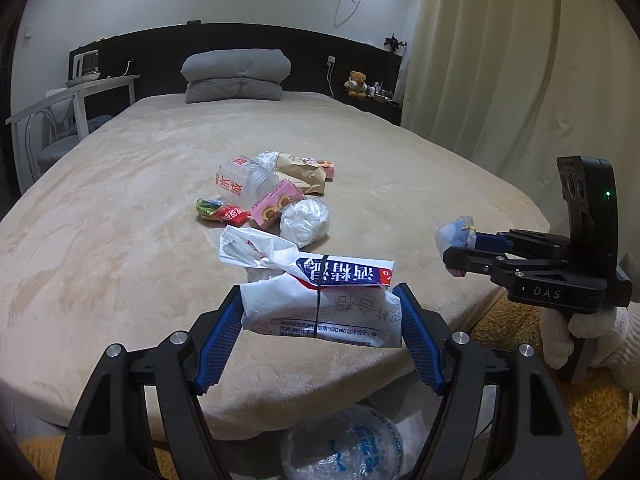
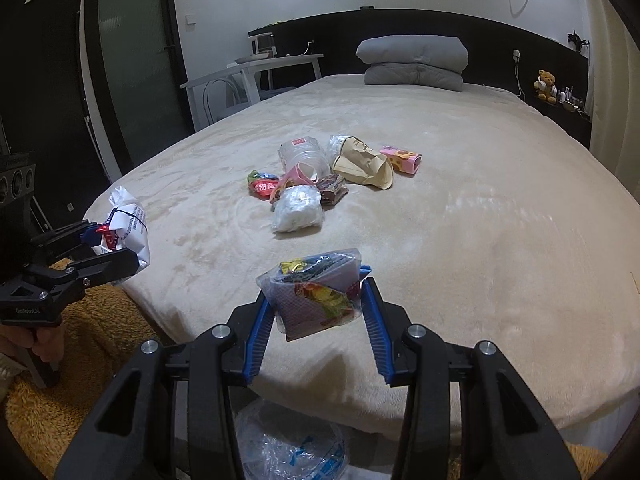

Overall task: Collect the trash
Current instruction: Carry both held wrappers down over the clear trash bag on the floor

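Beige bed (image 1: 120,240), mid-frame; left gripper (image 1: 320,312) clamps white wrapper (image 1: 320,312) — right gripper (image 2: 318,300) pinches snack packet (image 2: 316,296). Risk: slick film slipping out before bag (image 2: 288,448), lower centre.

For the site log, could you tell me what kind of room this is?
Most likely a bedroom: a large bed with a dark headboard, a folded duvet at its head, and a teddy bear on a side shelf.

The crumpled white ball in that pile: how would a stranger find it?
Start at the beige bed, then the litter heap at its middle. The crumpled white ball lies at the heap's near edge, the only plain white, unprinted lump.
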The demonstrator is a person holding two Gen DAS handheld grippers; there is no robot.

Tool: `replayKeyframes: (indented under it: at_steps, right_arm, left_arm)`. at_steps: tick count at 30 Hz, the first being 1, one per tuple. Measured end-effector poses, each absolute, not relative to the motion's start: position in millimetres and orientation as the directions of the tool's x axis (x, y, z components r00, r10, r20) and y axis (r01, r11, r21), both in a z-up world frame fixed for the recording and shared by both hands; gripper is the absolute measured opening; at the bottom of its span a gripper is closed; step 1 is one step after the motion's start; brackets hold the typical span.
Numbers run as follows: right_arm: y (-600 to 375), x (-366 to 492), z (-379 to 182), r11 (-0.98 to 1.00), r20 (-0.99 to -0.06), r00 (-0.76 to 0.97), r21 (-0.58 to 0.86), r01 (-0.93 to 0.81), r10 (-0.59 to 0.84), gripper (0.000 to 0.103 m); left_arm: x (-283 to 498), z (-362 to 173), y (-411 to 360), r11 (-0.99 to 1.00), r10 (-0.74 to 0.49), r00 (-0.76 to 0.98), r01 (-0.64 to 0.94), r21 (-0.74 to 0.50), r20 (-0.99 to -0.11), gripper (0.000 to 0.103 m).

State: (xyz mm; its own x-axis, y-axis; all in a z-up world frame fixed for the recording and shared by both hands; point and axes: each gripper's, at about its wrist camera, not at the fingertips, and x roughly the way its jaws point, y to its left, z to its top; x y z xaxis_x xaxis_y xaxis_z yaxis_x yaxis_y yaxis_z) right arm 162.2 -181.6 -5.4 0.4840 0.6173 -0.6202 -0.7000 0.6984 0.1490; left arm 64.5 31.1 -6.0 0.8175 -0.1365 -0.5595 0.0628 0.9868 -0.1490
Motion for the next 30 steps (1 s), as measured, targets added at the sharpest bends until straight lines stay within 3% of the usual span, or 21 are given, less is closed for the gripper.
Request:
replayKeyframes:
  at_steps: [14, 19, 30]
  right_arm:
    - [-223, 91, 3, 0.716, -0.567, 0.517, 0.199, -0.670, 0.641, 0.044]
    - [-231, 75, -1, 0.706, -0.578, 0.484, 0.249, -0.663, 0.657, 0.044]
    - [-213, 90, -39, 0.712, -0.725, 0.317, 0.329, -0.620, 0.611, 0.044]
  left_arm:
    - [-16, -9, 3, 0.970, -0.142, 0.846, 0.017, -0.241, -0.513, 0.073]
    - [-23, -20, -15, 0.974, -0.154, 0.819, 0.033, -0.224, -0.552, 0.073]
    - [6, -58, -39, 0.981, -0.170, 0.682, 0.052, -0.185, -0.711, 0.073]
